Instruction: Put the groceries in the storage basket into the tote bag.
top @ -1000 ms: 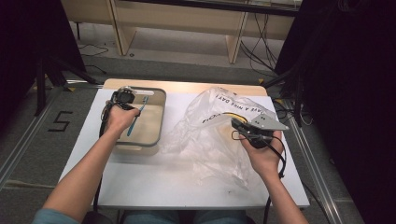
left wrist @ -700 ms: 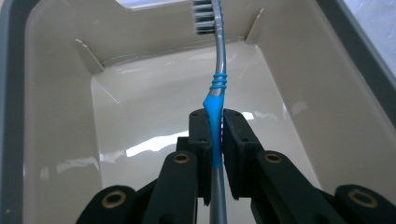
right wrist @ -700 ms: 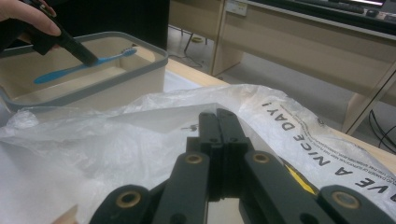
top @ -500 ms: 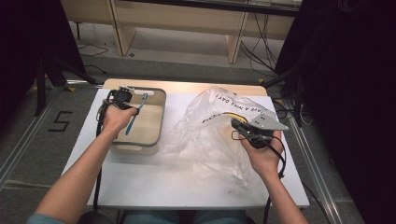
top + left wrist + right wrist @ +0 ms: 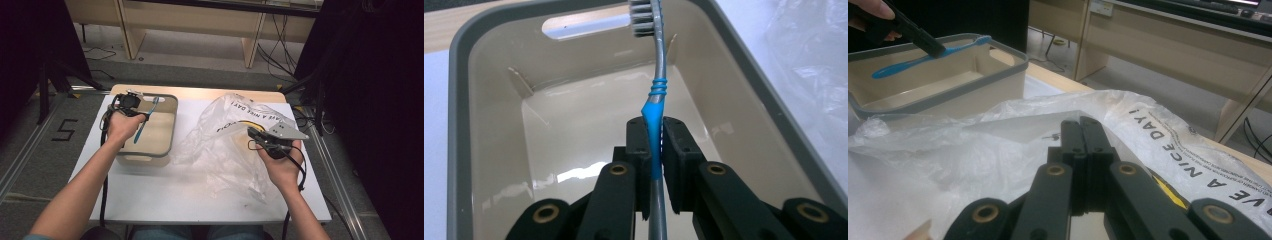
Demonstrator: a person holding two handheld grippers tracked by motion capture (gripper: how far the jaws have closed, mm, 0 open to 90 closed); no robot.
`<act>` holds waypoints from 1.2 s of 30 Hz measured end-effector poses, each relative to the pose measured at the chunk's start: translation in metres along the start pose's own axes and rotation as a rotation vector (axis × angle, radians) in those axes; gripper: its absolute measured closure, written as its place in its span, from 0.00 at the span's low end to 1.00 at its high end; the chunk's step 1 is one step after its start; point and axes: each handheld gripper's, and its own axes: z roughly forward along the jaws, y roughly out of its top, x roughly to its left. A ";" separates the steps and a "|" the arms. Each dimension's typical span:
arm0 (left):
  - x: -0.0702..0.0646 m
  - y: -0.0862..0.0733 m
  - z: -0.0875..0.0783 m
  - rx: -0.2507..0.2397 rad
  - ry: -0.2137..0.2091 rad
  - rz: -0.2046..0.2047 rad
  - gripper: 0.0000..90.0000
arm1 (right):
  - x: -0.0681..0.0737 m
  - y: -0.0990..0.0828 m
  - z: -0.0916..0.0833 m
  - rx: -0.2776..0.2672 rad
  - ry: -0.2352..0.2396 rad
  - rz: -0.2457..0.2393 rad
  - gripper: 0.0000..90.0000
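Observation:
A blue toothbrush (image 5: 145, 120) (image 5: 657, 95) (image 5: 908, 64) with grey bristles hangs tilted over the beige, grey-rimmed bin (image 5: 173, 125) (image 5: 459, 100) (image 5: 998, 75) at the table's left. My left gripper (image 5: 145, 117) (image 5: 655, 127) is shut on its handle, bristle end pointing away from me. A crumpled clear plastic bag (image 5: 225, 145) (image 5: 948, 165) with black lettering lies at the table's right. My right gripper (image 5: 253, 131) (image 5: 1081, 125) is shut on the bag's film at its top, holding it up. The bin's floor is bare.
The white table (image 5: 160, 200) has free surface in front of the bin and bag. Something yellow (image 5: 245, 123) shows through the bag. Wooden furniture (image 5: 200, 20) and floor cables lie beyond the table's far edge.
My left gripper has lifted the toothbrush a little higher above the bin. The right gripper and the bag have stayed put.

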 end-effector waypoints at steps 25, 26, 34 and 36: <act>-0.023 -0.002 -0.034 -0.066 -0.065 0.082 0.91 | 0.001 0.000 0.000 0.001 -0.001 -0.002 1.00; -0.025 -0.003 -0.035 -0.069 -0.067 0.081 0.91 | 0.001 0.000 0.000 0.001 0.000 -0.003 1.00; -0.037 -0.005 -0.046 -0.096 -0.100 0.115 0.91 | 0.001 0.000 0.000 0.002 -0.001 -0.003 1.00; -0.040 -0.006 -0.049 -0.100 -0.109 0.125 0.91 | 0.001 0.000 0.000 0.002 -0.001 -0.002 1.00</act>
